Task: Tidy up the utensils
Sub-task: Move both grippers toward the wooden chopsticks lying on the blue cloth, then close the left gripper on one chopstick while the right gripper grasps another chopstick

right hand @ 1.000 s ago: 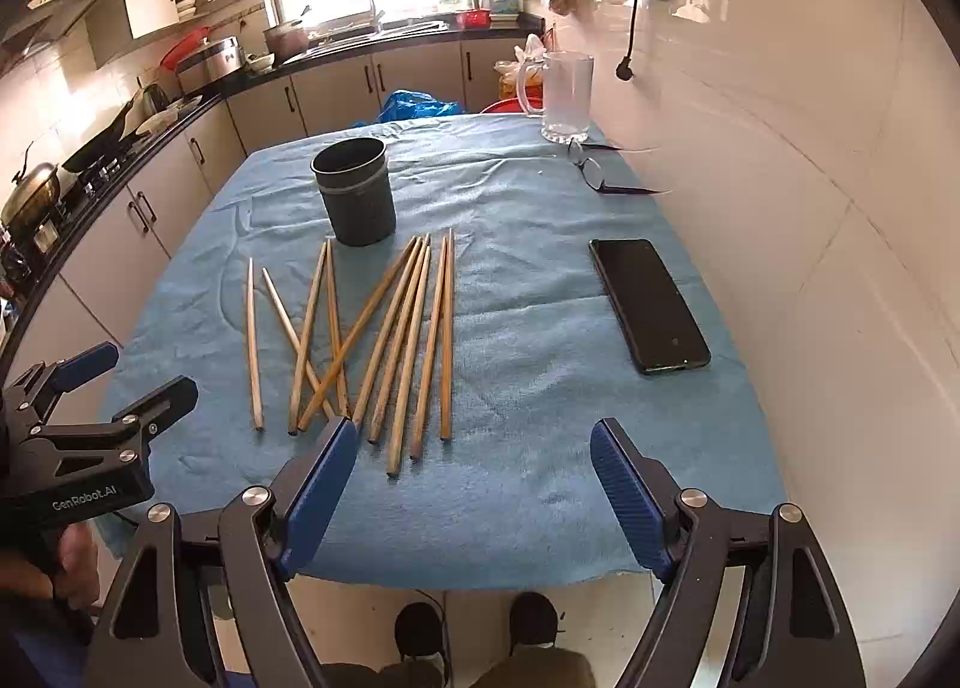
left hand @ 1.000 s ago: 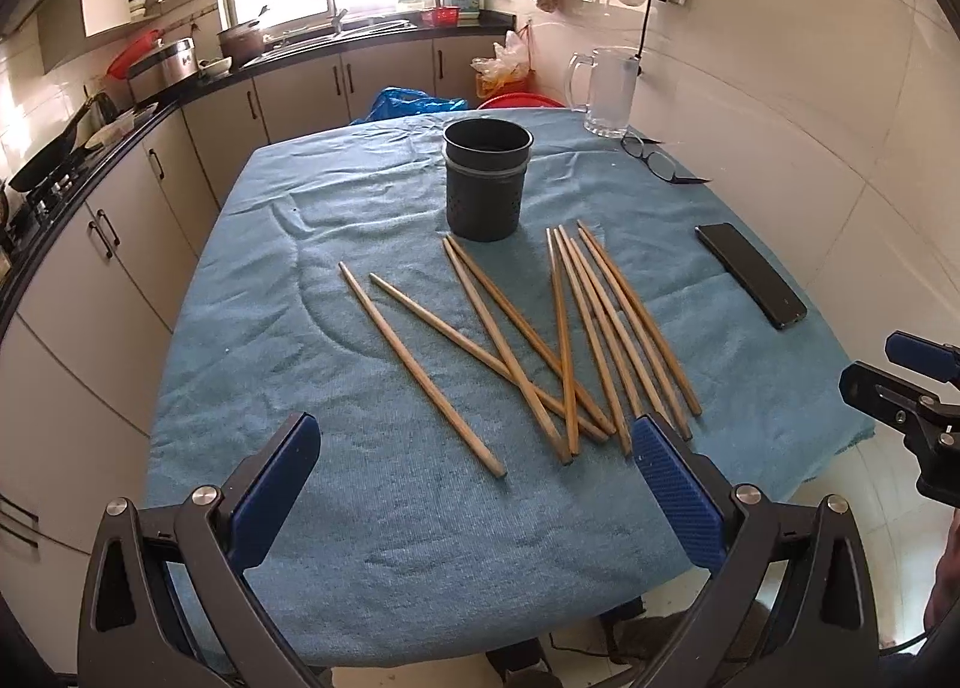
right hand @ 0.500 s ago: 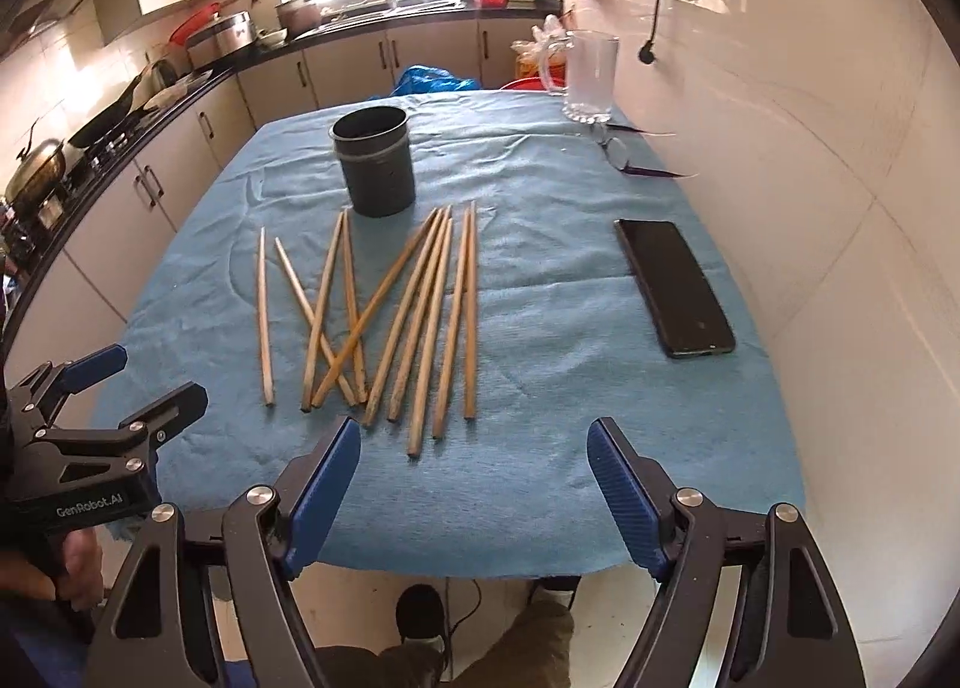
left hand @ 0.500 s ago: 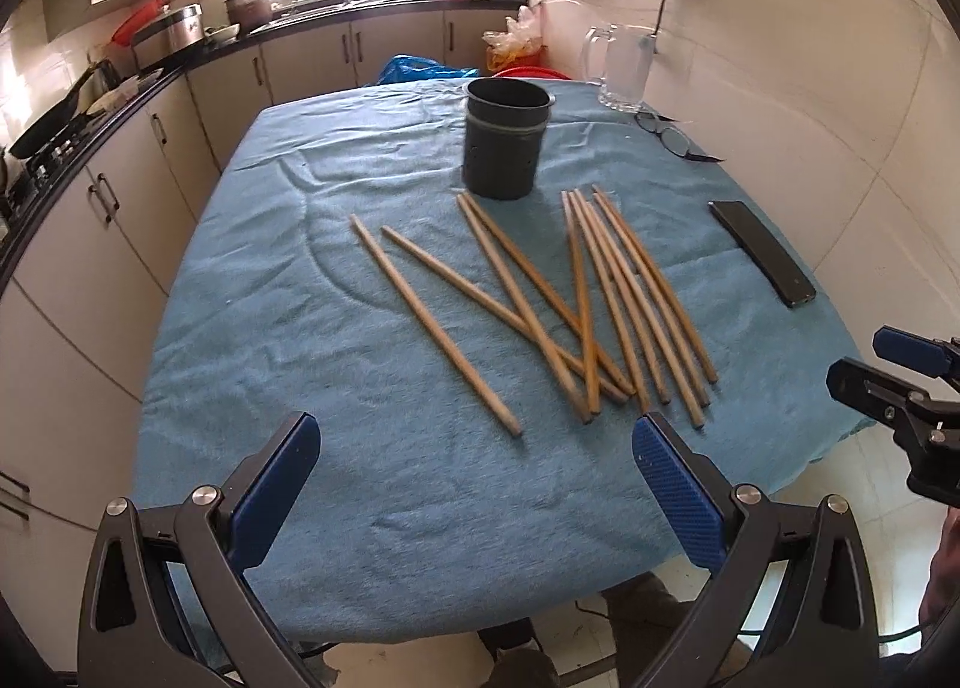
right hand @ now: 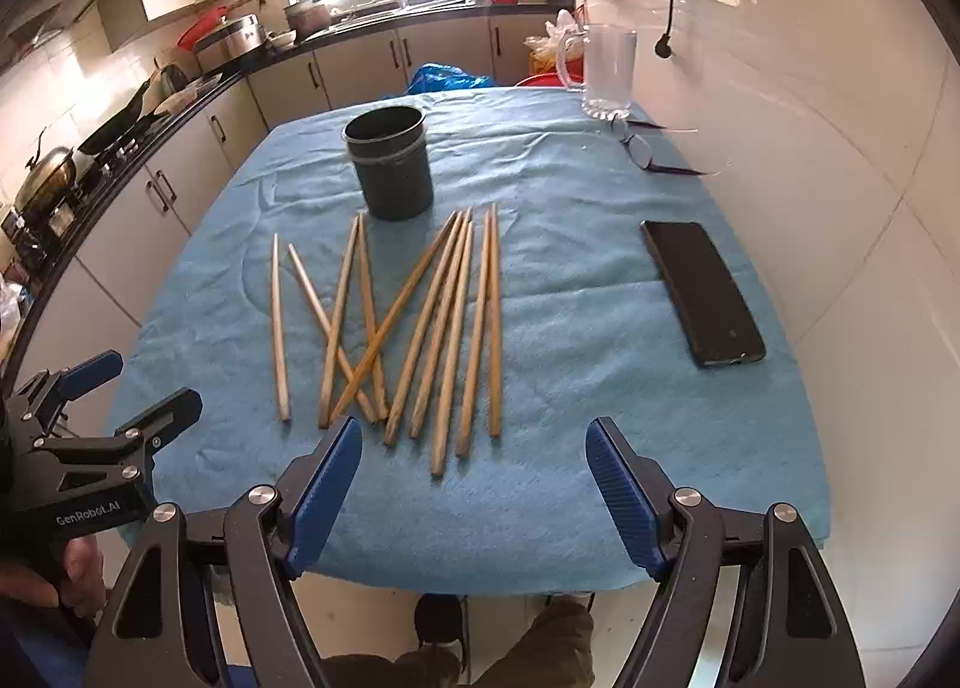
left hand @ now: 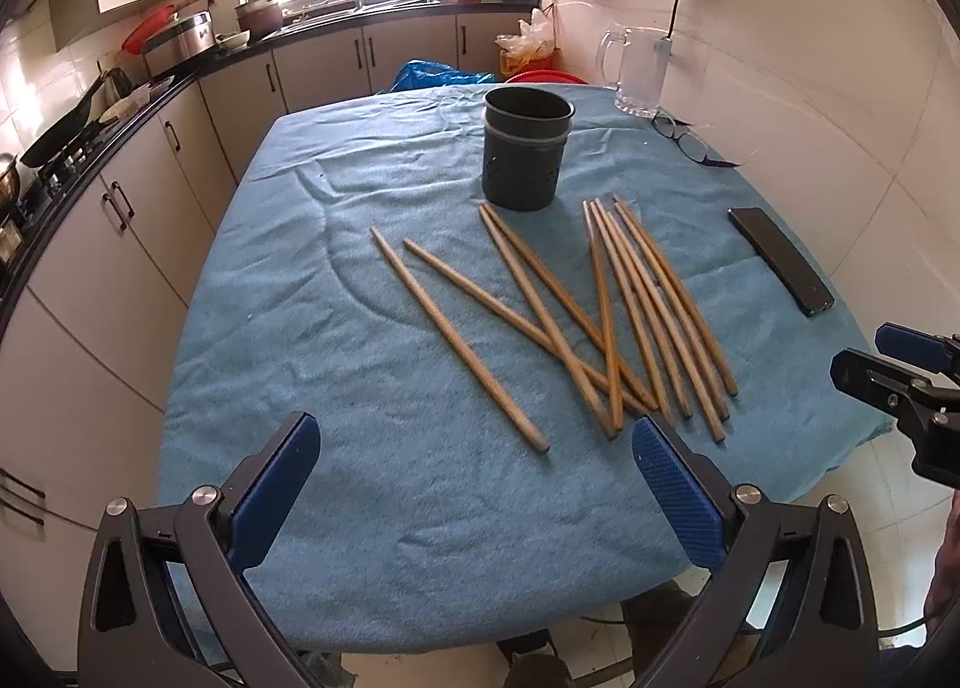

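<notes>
Several wooden chopsticks [left hand: 606, 310] [right hand: 420, 322] lie fanned and partly crossed on the blue cloth of the table [left hand: 372, 484] [right hand: 570, 280]. Behind them stands a dark, empty utensil holder [left hand: 525, 148] [right hand: 390, 163]. My left gripper [left hand: 474, 484] hangs open above the table's near edge, short of the sticks; the right wrist view shows it at the left [right hand: 108, 388]. My right gripper [right hand: 474, 484] is open too, with nothing between its fingers, just short of the sticks' near ends. The left wrist view catches it at the right [left hand: 894, 364].
A black phone [left hand: 780, 259] [right hand: 702, 292] lies on the cloth at the right. Glasses [left hand: 684, 139] [right hand: 642, 148] and a clear glass jug [left hand: 639, 70] [right hand: 603, 70] sit at the far right corner near the tiled wall. Kitchen counters run along the left and back.
Both grippers have moved forward toward the table, so the chopsticks and holder appear closer. Both stay open; nothing on the table has moved.
</notes>
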Demonstrator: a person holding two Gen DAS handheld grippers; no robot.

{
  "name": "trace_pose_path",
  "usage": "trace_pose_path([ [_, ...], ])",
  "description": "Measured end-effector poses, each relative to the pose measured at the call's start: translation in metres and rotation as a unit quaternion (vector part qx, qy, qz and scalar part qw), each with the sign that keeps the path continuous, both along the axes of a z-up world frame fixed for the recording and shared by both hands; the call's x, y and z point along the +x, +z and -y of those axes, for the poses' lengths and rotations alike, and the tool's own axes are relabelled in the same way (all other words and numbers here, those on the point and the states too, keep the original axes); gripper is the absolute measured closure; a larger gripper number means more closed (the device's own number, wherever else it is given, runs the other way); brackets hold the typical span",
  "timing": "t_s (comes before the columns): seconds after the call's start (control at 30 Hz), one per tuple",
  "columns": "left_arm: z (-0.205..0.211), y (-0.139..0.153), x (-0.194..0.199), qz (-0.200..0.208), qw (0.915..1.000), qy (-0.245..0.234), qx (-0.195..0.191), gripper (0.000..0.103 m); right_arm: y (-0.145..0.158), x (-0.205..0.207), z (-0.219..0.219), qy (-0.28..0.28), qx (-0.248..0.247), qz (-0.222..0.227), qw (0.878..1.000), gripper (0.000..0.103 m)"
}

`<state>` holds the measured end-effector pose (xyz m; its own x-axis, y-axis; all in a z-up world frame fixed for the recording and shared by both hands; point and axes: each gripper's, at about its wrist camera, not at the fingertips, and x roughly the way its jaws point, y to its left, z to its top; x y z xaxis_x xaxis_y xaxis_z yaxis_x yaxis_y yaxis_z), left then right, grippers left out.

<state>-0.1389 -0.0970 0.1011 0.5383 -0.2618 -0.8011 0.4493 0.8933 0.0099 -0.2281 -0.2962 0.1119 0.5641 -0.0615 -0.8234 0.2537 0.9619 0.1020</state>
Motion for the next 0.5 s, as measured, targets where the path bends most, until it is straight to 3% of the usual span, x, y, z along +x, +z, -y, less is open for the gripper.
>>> trace_pose_path([
  [0.43, 0.017, 0.003, 0.027, -0.006, 0.9995, 0.013, -0.028, 0.000, -0.007, 0.029, 0.044, -0.018, 0.032, -0.025, 0.999, 0.035],
  [0.5, 0.017, 0.002, 0.032, -0.017, 0.9991, 0.014, -0.035, 0.005, -0.011, 0.042, 0.052, -0.011, 0.047, -0.033, 0.998, 0.040],
])
